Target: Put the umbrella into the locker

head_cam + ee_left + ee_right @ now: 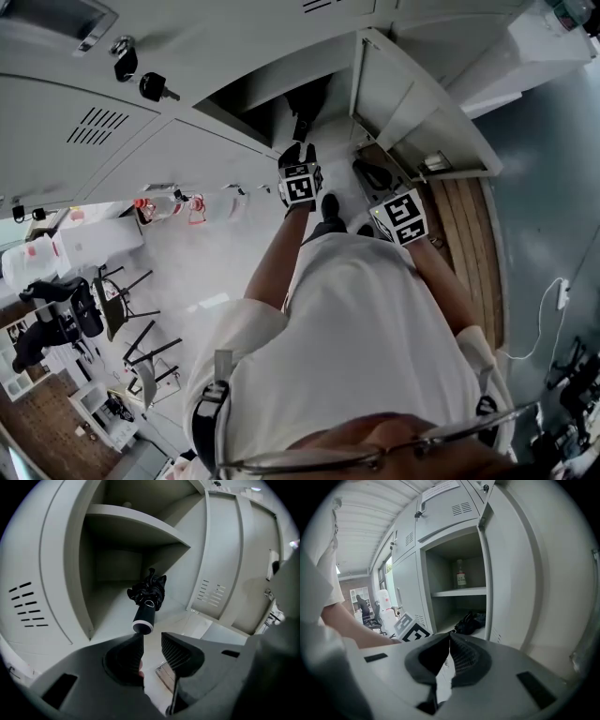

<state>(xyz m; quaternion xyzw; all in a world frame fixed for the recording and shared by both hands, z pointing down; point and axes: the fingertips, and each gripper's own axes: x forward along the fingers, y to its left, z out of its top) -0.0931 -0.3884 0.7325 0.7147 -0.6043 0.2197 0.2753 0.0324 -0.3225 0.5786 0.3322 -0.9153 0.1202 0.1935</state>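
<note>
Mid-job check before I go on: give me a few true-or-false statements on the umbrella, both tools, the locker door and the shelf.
1. The umbrella lies in the lower compartment of the locker. True.
2. The left tool is clamped on the umbrella's handle. False: its jaws stand apart with nothing between them, and the handle lies beyond the tips.
3. A bottle stands on the shelf above the umbrella. True.
4. The locker's door is shut. False: it stands open.
5. The right tool has its jaws spread wide. False: they are together and hold nothing.
</note>
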